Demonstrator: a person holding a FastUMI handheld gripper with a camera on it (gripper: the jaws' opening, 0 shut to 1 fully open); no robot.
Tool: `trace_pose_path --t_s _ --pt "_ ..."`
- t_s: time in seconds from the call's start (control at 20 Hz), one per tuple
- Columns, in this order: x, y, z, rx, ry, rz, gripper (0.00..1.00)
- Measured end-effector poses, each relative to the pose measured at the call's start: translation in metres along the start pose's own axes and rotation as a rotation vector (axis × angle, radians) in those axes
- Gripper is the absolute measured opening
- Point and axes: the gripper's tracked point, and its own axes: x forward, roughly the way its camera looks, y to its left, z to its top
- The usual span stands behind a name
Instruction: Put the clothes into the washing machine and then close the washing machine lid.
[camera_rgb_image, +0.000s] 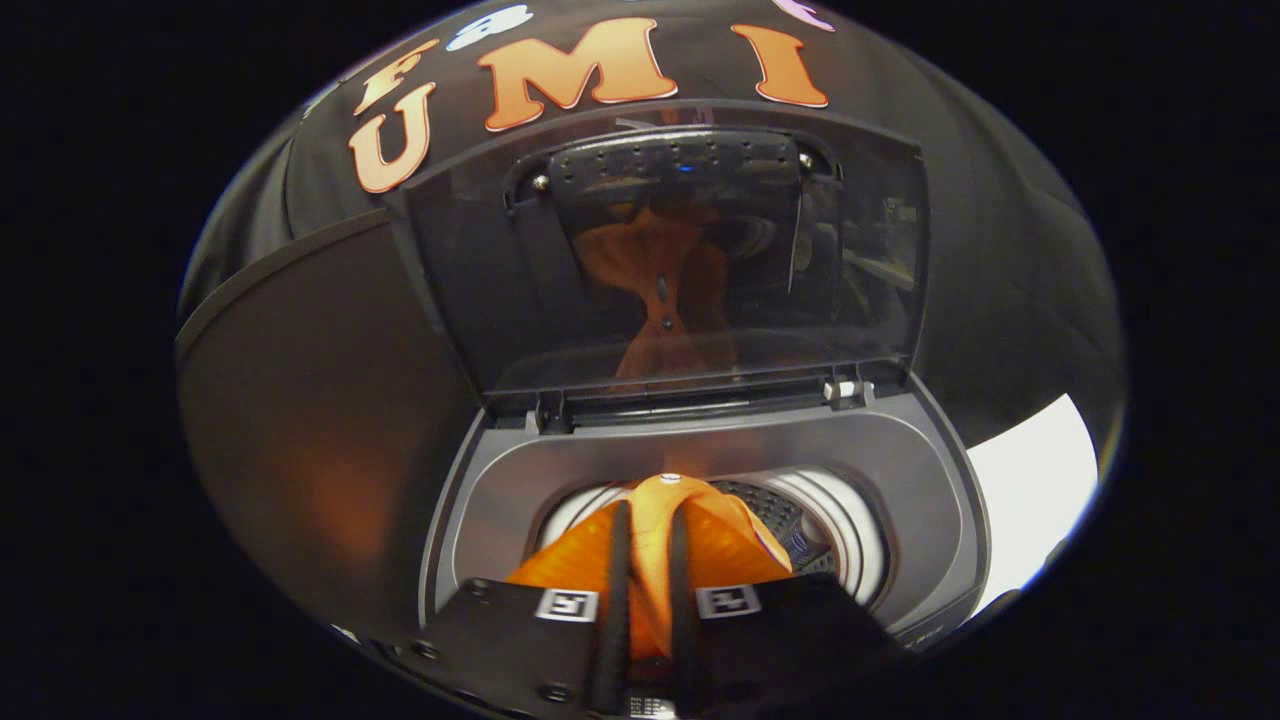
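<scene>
The hand-held gripper (650, 525), clamped on an orange garment (650, 540), points down over the washing machine (700, 450) drum (850, 530); lid (670, 250) upright behind.

Cloth-walled booth, top-loading washing machine (700, 450)

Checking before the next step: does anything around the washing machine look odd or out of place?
Nothing stands out. The lid stands upright and open, hinges intact. The hand-held gripper is shut on the orange garment, holding it over the drum opening. No spill or damage shows.
</scene>
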Motion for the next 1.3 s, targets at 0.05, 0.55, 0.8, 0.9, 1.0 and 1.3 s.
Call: trace_pose_path --t_s 0.05,0.55,0.8,0.9,1.0,1.3 --pt "0.003 -0.004 -0.003 -0.003 0.004 -0.023 0.43" --pt "-0.008 -0.008 -0.010 0.022 0.007 -0.043 0.99" --pt "-0.032 -0.003 0.003 0.033 -0.055 -0.048 0.99" --pt "-0.049 0.003 0.015 0.034 -0.095 -0.045 0.99" --pt "-0.071 0.009 0.036 0.024 -0.153 -0.044 0.99" --pt "-0.144 0.027 0.140 -0.017 -0.391 -0.033 0.99"
